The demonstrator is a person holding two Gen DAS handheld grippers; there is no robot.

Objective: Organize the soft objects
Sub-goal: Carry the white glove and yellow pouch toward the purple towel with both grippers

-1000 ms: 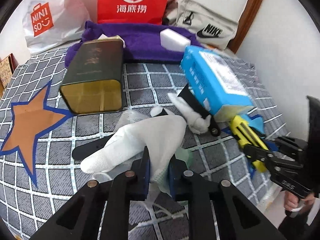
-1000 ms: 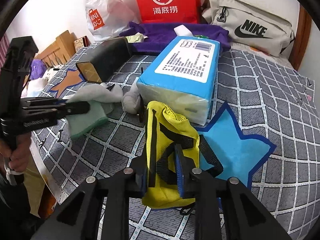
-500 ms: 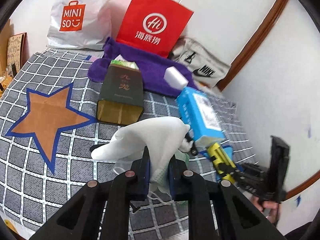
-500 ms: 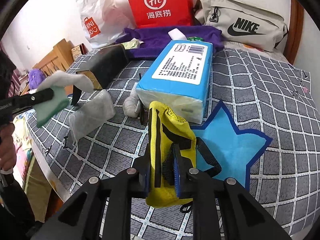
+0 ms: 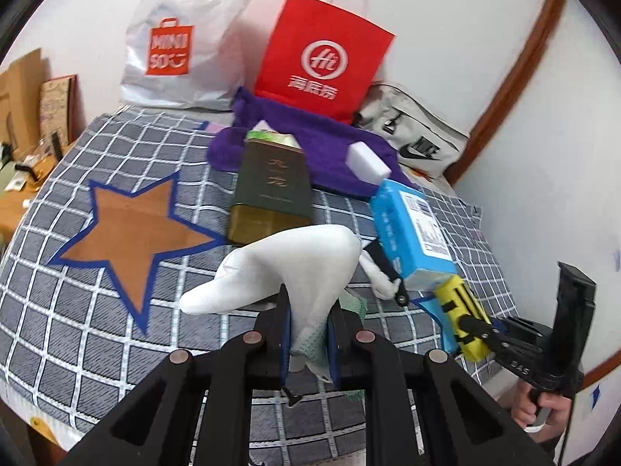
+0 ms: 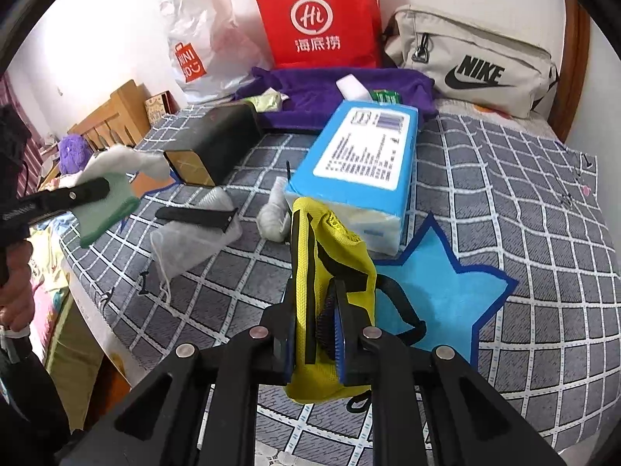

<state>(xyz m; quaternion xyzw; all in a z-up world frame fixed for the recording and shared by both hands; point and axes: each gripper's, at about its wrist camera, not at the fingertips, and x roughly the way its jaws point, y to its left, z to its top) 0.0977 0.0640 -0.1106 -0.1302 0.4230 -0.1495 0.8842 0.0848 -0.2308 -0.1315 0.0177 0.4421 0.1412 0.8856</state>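
My left gripper [image 5: 308,326] is shut on a white glove with a green cuff [image 5: 287,268] and holds it up above the checked bed cover; it also shows in the right wrist view [image 6: 112,182]. My right gripper [image 6: 314,322] is shut on a yellow mesh glove with black straps [image 6: 330,256], held just above the blue star patch [image 6: 446,291]; the yellow glove also shows in the left wrist view [image 5: 462,314]. A brown star patch [image 5: 132,229] lies at the left of the bed. A rolled white sock [image 6: 271,213] and a white mesh pouch [image 6: 194,233] lie on the cover.
A blue tissue pack [image 6: 361,163] and a dark green tin box [image 5: 271,190] lie mid-bed. A purple towel [image 5: 318,147] with a white block, a red paper bag [image 5: 322,54], a white Miniso bag [image 5: 182,39] and a Nike bag [image 6: 473,62] sit at the back. A black strap [image 6: 194,215] lies on the pouch.
My left gripper has lifted the white glove off the bed and pulled back and up. My right gripper has raised the yellow glove slightly. The mesh pouch under the white glove is now uncovered.
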